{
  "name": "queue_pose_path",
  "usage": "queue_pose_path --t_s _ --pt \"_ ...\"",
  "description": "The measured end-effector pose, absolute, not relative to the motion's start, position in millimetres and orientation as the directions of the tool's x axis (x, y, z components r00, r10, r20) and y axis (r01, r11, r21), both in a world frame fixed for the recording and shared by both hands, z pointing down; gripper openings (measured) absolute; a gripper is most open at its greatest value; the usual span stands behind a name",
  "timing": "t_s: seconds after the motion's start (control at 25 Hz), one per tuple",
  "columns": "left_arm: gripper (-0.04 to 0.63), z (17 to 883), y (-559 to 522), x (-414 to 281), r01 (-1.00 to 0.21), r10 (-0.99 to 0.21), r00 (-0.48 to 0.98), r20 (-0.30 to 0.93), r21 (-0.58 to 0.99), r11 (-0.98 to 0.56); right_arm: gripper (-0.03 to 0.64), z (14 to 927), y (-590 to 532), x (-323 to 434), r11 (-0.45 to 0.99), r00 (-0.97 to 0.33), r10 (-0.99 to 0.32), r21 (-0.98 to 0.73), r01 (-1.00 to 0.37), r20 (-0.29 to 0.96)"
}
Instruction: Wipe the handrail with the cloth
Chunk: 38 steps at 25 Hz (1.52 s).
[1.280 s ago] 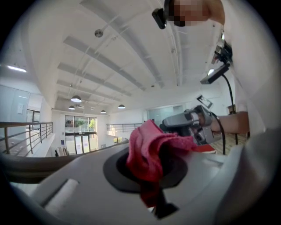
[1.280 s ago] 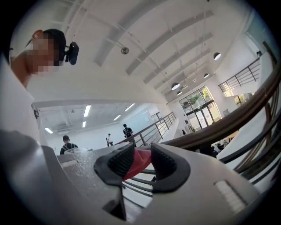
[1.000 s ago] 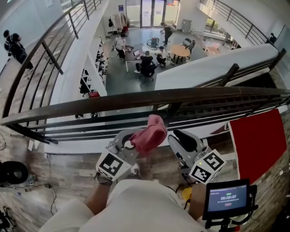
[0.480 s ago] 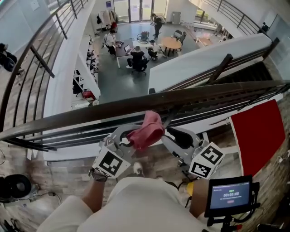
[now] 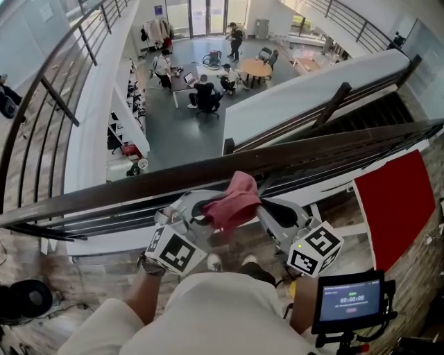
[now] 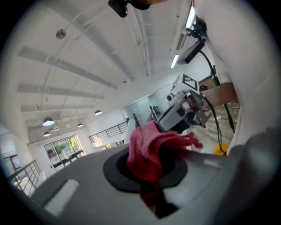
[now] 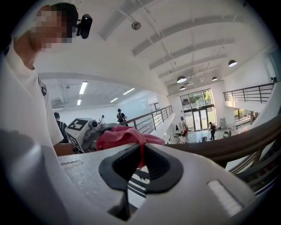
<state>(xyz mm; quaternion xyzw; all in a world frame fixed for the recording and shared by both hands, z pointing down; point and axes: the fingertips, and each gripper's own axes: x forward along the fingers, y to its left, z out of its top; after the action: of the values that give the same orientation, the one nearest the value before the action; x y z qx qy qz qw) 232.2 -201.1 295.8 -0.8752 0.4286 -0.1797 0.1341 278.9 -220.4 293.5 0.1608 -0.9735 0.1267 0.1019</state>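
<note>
L tongs (image 5: 202,206) grip cloth (image 5: 234,200); R tongs (image 5: 268,206) just closed on its edge. Stretch flat, press onto rail (image 5: 139,186).

Crumpled pink cloth (image 5: 232,201), bunched up in mid-air, close beside the dark slanting handrail (image 5: 125,187).

Up on a gallery, looking down into a bright hall.
Below: grey floor (image 5: 173,132), a round table (image 5: 254,68), people seated at a desk (image 5: 182,78), glass doors (image 5: 201,15) at the far end. Up here: plank flooring (image 5: 90,277), a red panel (image 5: 395,208) on the right, round lamps (image 7: 181,79) on a white ceiling.
</note>
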Motion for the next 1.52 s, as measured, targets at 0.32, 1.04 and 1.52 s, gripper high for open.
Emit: queue_pose_path --t_s 0.32,1.04,1.52 --pt "0.041 281 -222 216 -0.685 -0.83 0.532 0.165 -0.493 -0.537 0.025 261 -222 276 0.929 -0.953 -0.297 -0.215 -0.302 0.055" --pt "0.043 314 -328 231 -0.486 -0.811 0.513 0.282 -0.683 -0.545 0.025 286 -330 296 0.862 -0.891 -0.452 -0.236 -0.448 0.039" --pt "0.044 338 -353 232 -0.491 -0.788 0.509 0.347 -0.635 -0.597 0.026 309 -354 298 0.847 -0.89 -0.447 -0.278 -0.452 0.085"
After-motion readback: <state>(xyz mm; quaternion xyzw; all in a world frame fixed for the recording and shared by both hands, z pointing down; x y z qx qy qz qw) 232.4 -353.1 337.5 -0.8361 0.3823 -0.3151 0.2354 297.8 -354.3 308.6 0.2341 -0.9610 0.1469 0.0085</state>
